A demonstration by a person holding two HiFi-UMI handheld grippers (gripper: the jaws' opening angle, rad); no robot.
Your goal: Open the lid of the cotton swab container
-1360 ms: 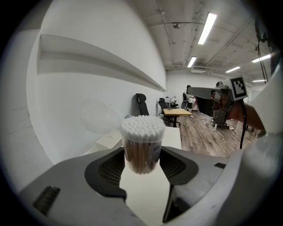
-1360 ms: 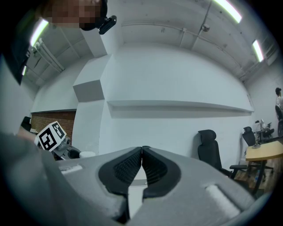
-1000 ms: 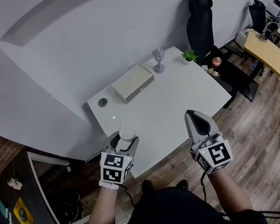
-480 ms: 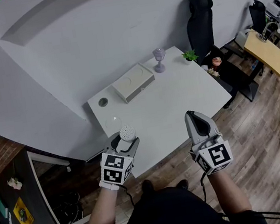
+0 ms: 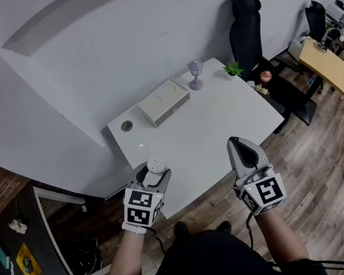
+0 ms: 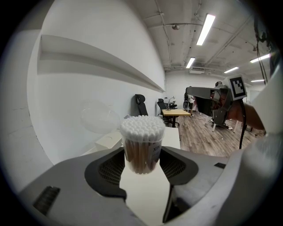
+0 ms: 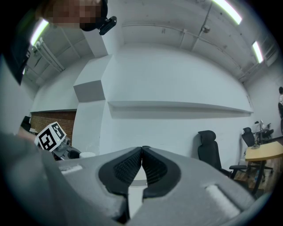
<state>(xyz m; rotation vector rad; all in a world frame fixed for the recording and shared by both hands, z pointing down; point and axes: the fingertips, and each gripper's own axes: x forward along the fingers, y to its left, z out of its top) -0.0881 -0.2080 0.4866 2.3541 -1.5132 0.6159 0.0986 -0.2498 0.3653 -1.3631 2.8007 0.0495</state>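
Left gripper view: left hand-held gripper (image 6: pixel 142 167) clamps the cotton swab container (image 6: pixel 142 141) by its body, upright over the surface (image 5: pixel 208 121) edge, likely to steady it; swab tips look uncovered. Right hand-held gripper (image 7: pixel 141 164) hovers pinched shut, empty

A flat white box (image 5: pixel 163 101) was set on the white worktop (image 5: pixel 222 125), with a pale stemmed glass (image 5: pixel 195 73) just beside it. A small plant (image 5: pixel 233 68) (green, potted) was placed near the far corner, and a black chair (image 5: pixel 244 20) was seen behind.
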